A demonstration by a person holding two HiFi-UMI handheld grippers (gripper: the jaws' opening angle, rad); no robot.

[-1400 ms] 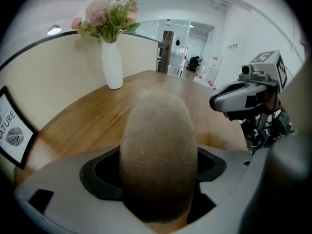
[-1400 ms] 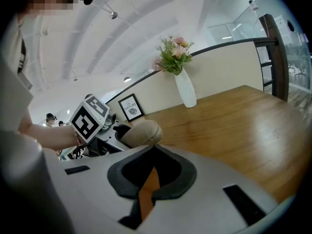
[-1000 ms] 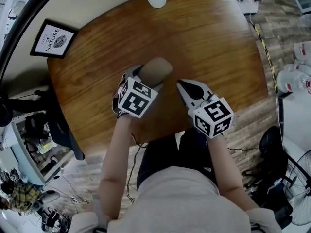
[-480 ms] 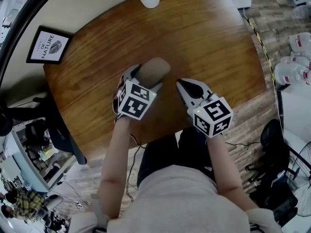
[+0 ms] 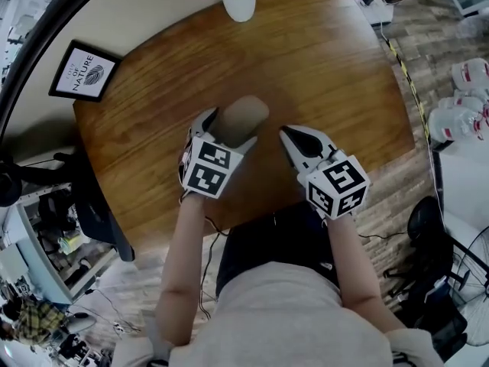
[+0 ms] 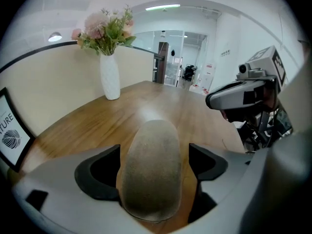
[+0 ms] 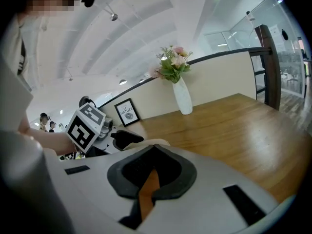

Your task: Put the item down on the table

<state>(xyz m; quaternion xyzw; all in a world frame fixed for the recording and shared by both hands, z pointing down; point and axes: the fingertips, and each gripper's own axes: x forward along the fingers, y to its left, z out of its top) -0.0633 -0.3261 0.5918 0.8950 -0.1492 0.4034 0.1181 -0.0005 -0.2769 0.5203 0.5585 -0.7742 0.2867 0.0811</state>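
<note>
— What's the left gripper (image 6: pixel 154 152) doing with that lump (image 5: pixel 244 115)?
— Its jaws are wide and opening. The tan lump lies lengthwise between them and sticks out past the tips. There's a clear gap on its right side. The left pad is against it or nearly so, I can't say which.
— Is it down?
— Looks so. It rests on the table (image 5: pixel 328 67), with wood showing on either side of it.
— And the right gripper (image 5: pixel 286 136)?
— Just right of the lump and apart from it, near the table's close edge. Its jaws are closed tip to tip with nothing in them.
— Anything else?
— A white vase (image 5: pixel 239 2) with flowers stands far ahead of the left gripper, and a frame (image 5: pixel 84 71) is off to its left.
</note>
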